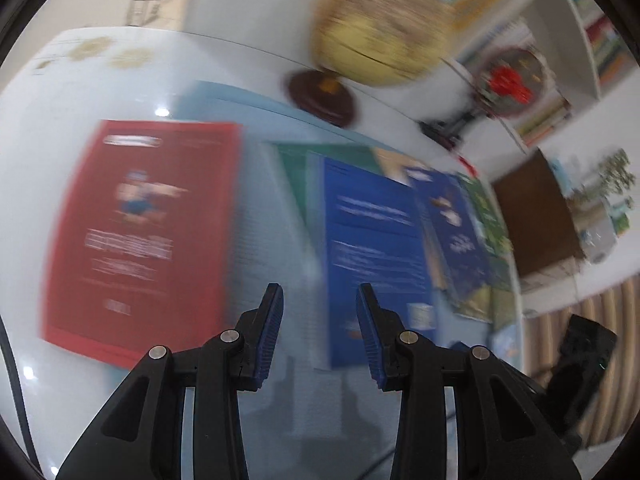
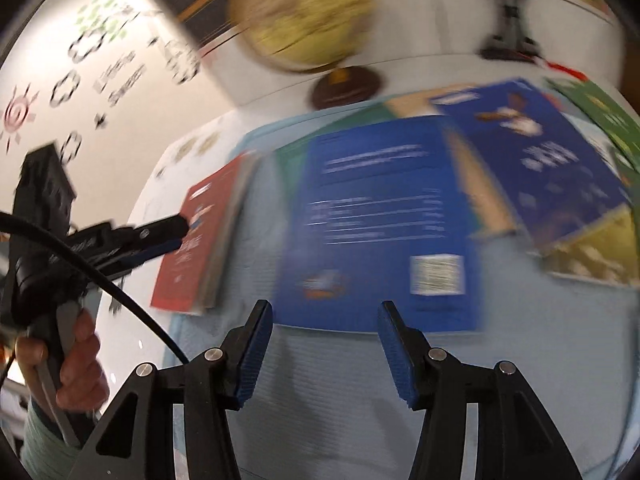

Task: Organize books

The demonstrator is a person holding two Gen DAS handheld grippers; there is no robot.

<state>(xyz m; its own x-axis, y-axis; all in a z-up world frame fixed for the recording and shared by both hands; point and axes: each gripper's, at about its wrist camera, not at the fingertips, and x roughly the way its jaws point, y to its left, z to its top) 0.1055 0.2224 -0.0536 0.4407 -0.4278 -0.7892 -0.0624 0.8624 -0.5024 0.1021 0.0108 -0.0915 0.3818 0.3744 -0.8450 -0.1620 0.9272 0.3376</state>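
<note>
A red book point(image 1: 140, 236) lies on a light blue mat point(image 1: 276, 216) on the white table; it tops a small stack in the right wrist view point(image 2: 196, 240). A blue book point(image 1: 376, 248) lies to its right, also shown in the right wrist view point(image 2: 380, 220), with a dark blue book point(image 1: 452, 232) point(image 2: 540, 156) and green books point(image 1: 488, 216) overlapping beyond. My left gripper point(image 1: 320, 320) is open and empty above the mat between the red and blue books; it also shows in the right wrist view point(image 2: 176, 236) by the red stack. My right gripper point(image 2: 326, 340) is open and empty, just short of the blue book's near edge.
A yellow globe point(image 1: 380, 28) on a brown base point(image 1: 320, 98) stands behind the books, also in the right wrist view point(image 2: 300, 12). A dark stand with red decoration point(image 1: 504, 80) is at the back right. Bookshelves point(image 1: 592, 40) line the wall. The frames are motion-blurred.
</note>
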